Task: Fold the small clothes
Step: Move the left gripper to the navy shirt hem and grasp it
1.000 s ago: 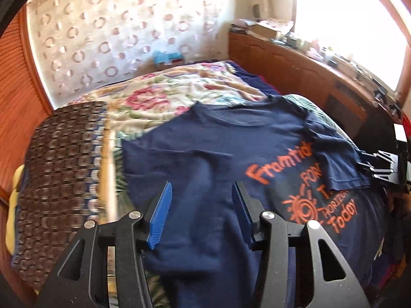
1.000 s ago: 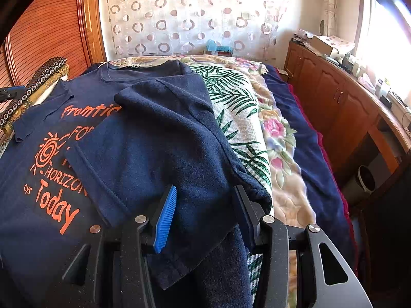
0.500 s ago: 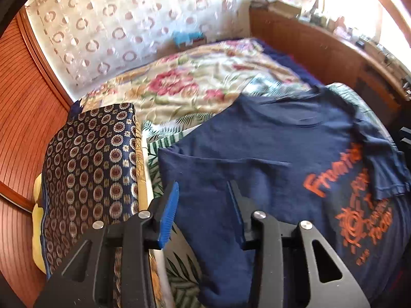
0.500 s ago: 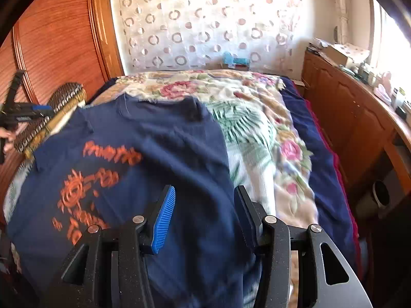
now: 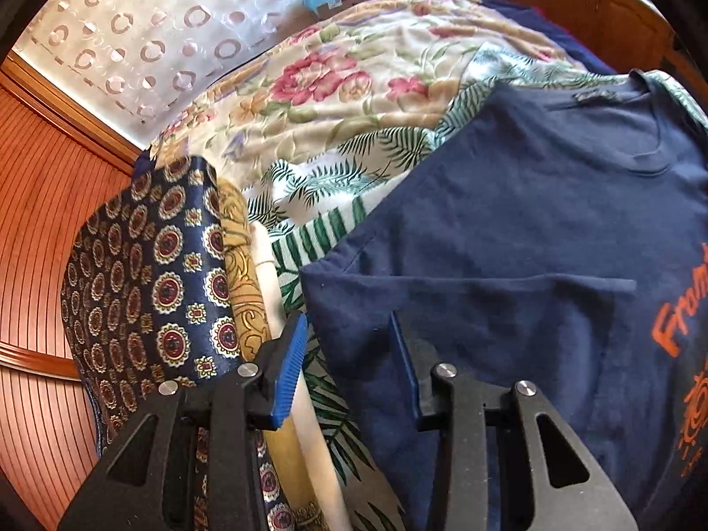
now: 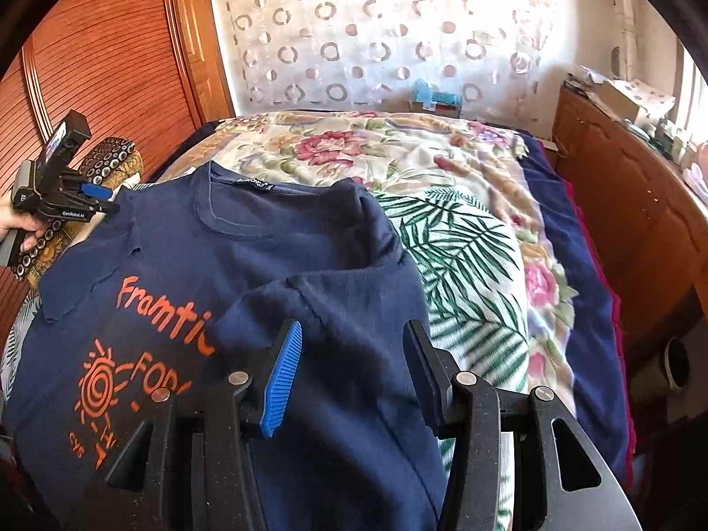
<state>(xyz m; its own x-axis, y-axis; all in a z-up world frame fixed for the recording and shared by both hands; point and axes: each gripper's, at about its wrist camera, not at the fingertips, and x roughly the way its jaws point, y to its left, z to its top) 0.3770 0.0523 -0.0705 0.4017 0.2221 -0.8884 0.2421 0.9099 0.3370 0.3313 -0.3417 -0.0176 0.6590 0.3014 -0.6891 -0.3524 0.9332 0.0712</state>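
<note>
The left hand-held gripper (image 5: 347,365) has moved to the sleeve edge of the navy T-shirt (image 5: 531,221), at about 9 o'clock on the shirt, and now tilts down more steeply. Its jaws have narrowed, and the sleeve edge lies under them, not pinched. The right hand-held gripper (image 6: 354,371) has drawn back; its sleeve fold (image 6: 336,309) now lies loose.

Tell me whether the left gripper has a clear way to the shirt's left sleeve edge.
Probably yes. The left gripper hangs open just above the navy T-shirt, with the sleeve edge right below its fingers. Nothing lies on that edge; the patterned cushion sits off to the side.
</note>
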